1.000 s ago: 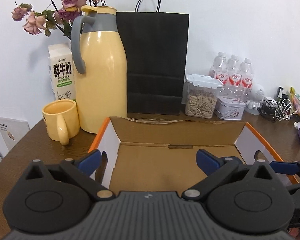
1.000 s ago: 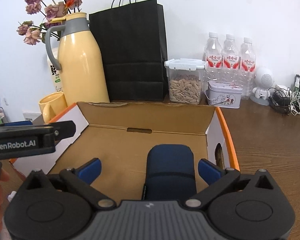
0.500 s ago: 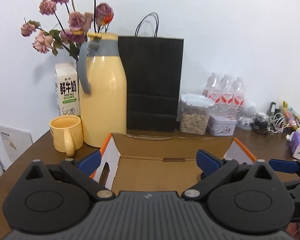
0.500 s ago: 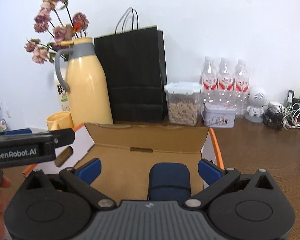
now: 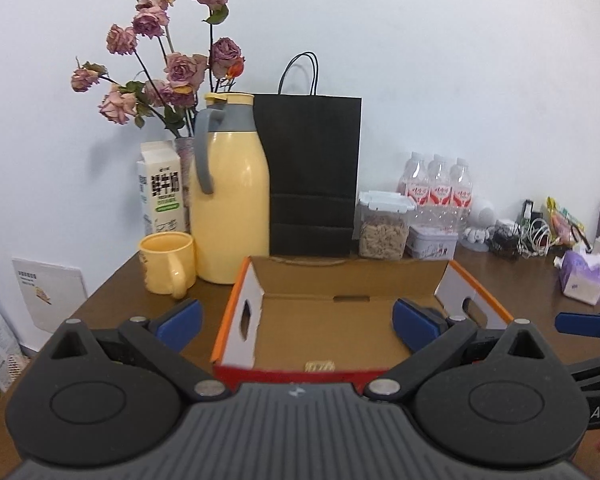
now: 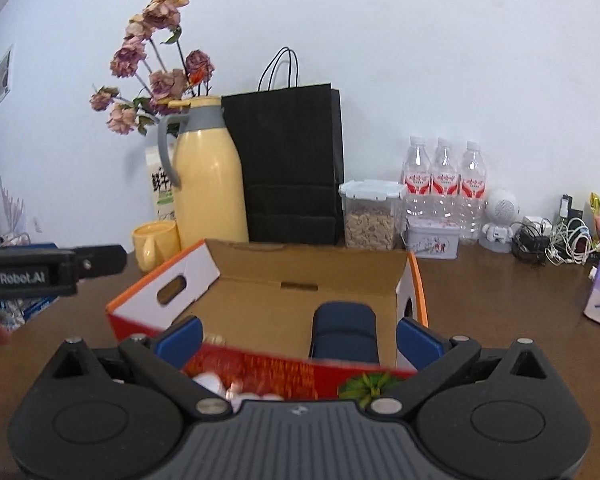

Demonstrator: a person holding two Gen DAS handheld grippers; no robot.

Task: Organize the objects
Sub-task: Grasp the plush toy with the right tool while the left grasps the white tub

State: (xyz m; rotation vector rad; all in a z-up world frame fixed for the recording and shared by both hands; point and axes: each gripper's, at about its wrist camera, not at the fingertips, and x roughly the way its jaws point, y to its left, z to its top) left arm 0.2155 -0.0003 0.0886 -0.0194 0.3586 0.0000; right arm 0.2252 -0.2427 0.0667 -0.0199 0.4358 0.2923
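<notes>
You have one cardboard box [image 5: 352, 312] with one blue case [image 6: 344, 330] inside, three water bottles [image 6: 444, 176], one yellow jug [image 5: 230, 200], one mug [image 5: 167, 262], one black bag [image 5: 314, 176], one milk carton [image 5: 160, 190], one seed jar [image 5: 384, 226] and one tin [image 5: 431, 242].

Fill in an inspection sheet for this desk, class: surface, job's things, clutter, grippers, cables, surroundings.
Surface: dark brown wooden table.
Job's things: open orange-edged cardboard box holding a dark blue rounded case.
Clutter: yellow thermos jug, yellow mug, black paper bag, milk carton, clear seed container, three water bottles, small tin, tissue pack.
Grippers: left gripper open; right gripper open.
Cables: white and black tangle.
Surroundings: white wall, dried roses.
</notes>
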